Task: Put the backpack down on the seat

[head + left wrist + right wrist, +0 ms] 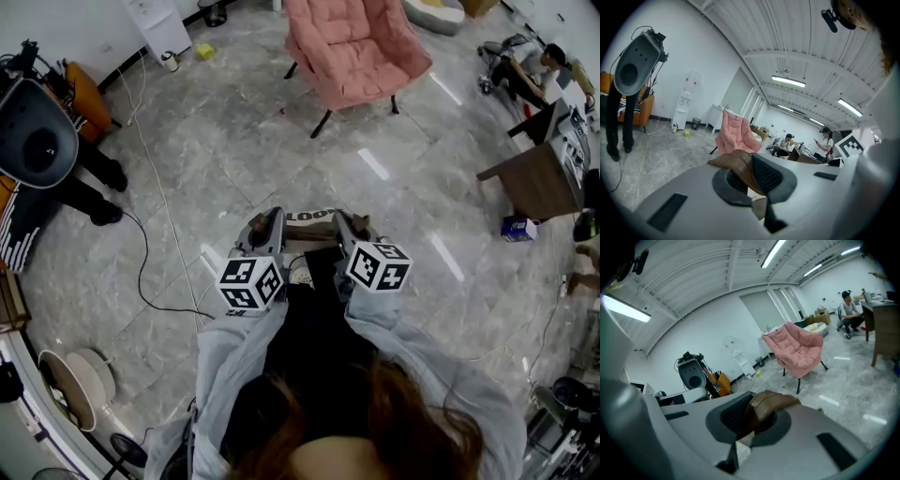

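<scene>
1. Glossy grey floor (375, 141) with a marble-like pattern and pale light streaks, filling the head view. White walls and a ribbed white ceiling with tube lights (788, 81) in the left gripper view.
2. Pink padded chair (354, 42), quilted and soft, on thin dark legs, upper centre of the head view.
3. Brown wooden desk (534, 183) at the right edge. Rounded black device on a stand (36, 141) at the upper left. Thin dark cable (155, 178) snaking across the floor.
4. Backpack (314, 246), dark with brown trim, held up over the floor at frame centre, well apart from the chair and not on its seat.
5. Left gripper (265, 221) and right gripper (349, 223), smooth grey shells, side by side, each clamped shut on the bag's brown strap (739, 164) (769, 402), which is leather-like and folded against ribbed black pads.
6. Marker cubes (250, 283) (378, 265), white with black square patterns.
7. Pale band with dark lettering (314, 215) on the bag's top, too partial to read.
</scene>
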The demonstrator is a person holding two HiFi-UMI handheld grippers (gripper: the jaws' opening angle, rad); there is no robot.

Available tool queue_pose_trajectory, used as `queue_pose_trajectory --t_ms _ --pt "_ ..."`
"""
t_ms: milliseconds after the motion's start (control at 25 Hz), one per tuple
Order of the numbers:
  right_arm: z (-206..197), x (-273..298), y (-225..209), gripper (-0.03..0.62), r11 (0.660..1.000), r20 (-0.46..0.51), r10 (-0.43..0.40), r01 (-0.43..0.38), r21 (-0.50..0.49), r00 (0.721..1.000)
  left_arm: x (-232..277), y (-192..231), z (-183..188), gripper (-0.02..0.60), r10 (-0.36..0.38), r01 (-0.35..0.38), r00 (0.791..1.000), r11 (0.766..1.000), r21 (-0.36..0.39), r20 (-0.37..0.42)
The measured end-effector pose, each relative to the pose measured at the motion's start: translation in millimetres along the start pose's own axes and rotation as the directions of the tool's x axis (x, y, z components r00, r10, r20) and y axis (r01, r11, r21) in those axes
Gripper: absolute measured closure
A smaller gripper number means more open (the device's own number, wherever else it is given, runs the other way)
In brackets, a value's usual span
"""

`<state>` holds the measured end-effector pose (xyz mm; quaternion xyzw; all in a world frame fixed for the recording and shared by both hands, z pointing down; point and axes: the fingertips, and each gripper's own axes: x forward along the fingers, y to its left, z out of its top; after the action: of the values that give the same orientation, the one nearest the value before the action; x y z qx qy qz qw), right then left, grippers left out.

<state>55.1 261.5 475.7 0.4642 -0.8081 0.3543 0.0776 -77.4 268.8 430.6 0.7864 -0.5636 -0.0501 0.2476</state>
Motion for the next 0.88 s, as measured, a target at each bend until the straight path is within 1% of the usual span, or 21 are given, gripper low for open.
queue_pose_trajectory --t_ms 120,280,440,520,600,720,880 --pt "9.2 13.6 -1.2 0.586 1.000 -0.015 0.012 -0.012 -0.008 1.000 10.2 7.6 5.8 0.568 0.016 -0.015 1.000 1.000 -0.014 0.007" --pt "24.9 38.2 -6.1 0.586 0.999 -0.033 0.031 -0.031 -0.021 0.999 33.2 19.7 15.9 0.568 0.038 -0.038 0.999 0.999 -0.011 0.015" --pt "43.4 70.5 -13.3 0.586 0.998 -0.060 0.055 -0.056 -0.013 0.997 62.6 35.3 29.2 0.568 0.070 -0.070 0.997 0.997 -0.014 0.021" --pt "54.1 88.1 -19.2 0.586 0.998 -0.075 0.069 -0.069 0.006 0.995 80.2 42.7 35.6 0.568 0.080 -0.079 0.997 0.997 -0.008 0.020" --pt "67.8 104.5 -27.8 0.586 0.997 -0.082 0.074 -0.072 0.025 0.994 100.1 47.0 42.9 0.568 0.084 -0.084 0.996 0.996 -0.008 0.019" --pt "95.6 127.0 -39.8 0.586 0.997 -0.078 0.080 -0.079 0.020 0.994 132.4 51.4 56.5 0.568 0.092 -0.092 0.996 0.996 -0.011 0.020" --pt "129.8 154.7 -52.7 0.586 0.997 -0.066 0.083 -0.082 0.011 0.994 170.1 59.7 72.2 0.568 0.104 -0.103 0.994 0.994 -0.042 0.020"
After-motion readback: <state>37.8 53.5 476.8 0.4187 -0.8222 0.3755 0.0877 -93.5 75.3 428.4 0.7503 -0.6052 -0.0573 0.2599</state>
